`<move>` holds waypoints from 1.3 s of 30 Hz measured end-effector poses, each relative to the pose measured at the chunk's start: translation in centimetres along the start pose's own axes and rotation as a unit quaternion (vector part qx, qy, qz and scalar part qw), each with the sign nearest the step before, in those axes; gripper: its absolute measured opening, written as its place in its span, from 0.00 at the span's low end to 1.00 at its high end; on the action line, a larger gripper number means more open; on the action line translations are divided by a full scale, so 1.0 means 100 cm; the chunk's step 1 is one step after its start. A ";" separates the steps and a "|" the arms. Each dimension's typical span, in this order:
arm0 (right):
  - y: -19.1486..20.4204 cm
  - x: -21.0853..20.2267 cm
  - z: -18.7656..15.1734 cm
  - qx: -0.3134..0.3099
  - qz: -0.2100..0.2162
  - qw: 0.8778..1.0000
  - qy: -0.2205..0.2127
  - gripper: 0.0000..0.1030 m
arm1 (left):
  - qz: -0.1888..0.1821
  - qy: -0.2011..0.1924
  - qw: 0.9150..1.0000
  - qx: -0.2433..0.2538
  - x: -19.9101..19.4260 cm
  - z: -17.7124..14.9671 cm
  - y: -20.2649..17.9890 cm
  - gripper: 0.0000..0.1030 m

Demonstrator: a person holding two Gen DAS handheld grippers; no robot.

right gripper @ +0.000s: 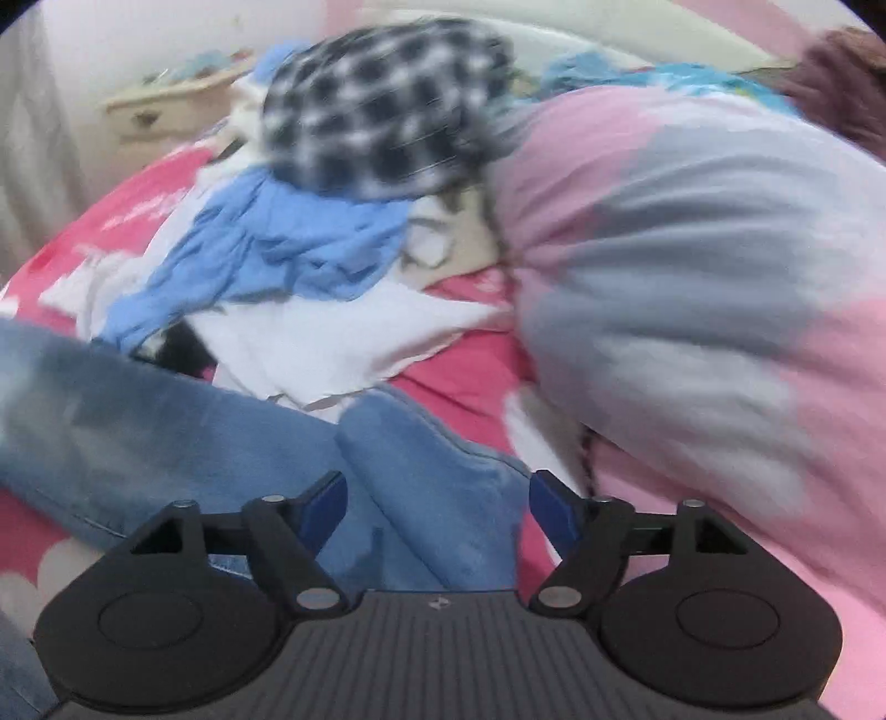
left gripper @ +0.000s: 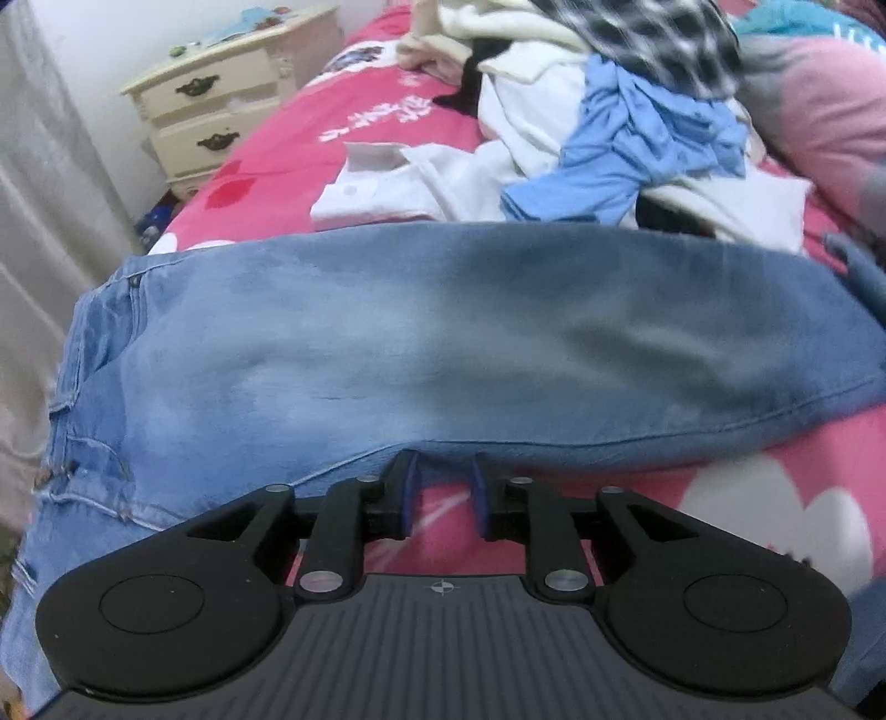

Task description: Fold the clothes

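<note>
The left gripper (left gripper: pixel 443 471) sits at the near seam of the jeans (left gripper: pixel 443 343), its jaws a narrow gap apart with only pink bedspread (left gripper: pixel 692 482) showing between them; nothing is pinched. It looks placed there to catch or pin that near edge for the next fold. The right gripper (right gripper: pixel 437 495) stands wide, straddling the rounded end of a jeans leg (right gripper: pixel 421 459) without pressing on it, likely poised to take hold of that end.

The jeans lie crosswise on the bed, already doubled lengthwise by the look of them, waistband to the left in the left view. I judge the fold about half done.

Beyond them lies the unfolded pile: white garments (left gripper: pixel 498 166), a blue shirt (left gripper: pixel 637 144) and a checked shirt (left gripper: pixel 653 39) on top.

The left view alone shows the whole length of the jeans, the pocket and waistband, and the drawers (left gripper: pixel 216 116) clearly. The right view alone shows the leg end curling up, plus the big pink-and-grey duvet (right gripper: pixel 692 266) just beside it.
</note>
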State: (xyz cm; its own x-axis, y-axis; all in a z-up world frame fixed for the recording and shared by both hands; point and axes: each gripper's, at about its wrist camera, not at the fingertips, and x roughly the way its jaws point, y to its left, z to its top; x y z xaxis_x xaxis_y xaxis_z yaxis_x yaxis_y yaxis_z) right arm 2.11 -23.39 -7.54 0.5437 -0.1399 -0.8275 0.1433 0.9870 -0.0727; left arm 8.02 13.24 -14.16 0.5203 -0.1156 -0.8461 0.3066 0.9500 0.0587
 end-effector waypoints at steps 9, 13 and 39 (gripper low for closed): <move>-0.067 0.051 -0.011 0.282 0.034 0.953 0.109 0.72 | 0.013 -0.016 0.997 -0.078 -0.016 -0.007 -0.014 0.23; -0.095 0.071 -0.038 0.404 0.036 0.909 0.096 0.67 | 0.004 -0.016 0.992 -0.124 -0.027 -0.011 -0.011 0.23; 0.001 -0.101 -0.090 -0.006 -0.158 0.972 -0.175 0.34 | 0.011 0.010 0.990 -0.139 -0.019 -0.022 -0.024 0.24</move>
State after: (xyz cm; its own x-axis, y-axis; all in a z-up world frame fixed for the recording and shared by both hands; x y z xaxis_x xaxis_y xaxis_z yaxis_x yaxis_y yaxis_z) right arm -10.81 -21.12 -4.18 0.7220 -0.4521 -0.5237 0.3401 0.8911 -0.3003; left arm 4.56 11.81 -13.86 0.5080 -0.0901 -0.8566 0.0617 0.9958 -0.0681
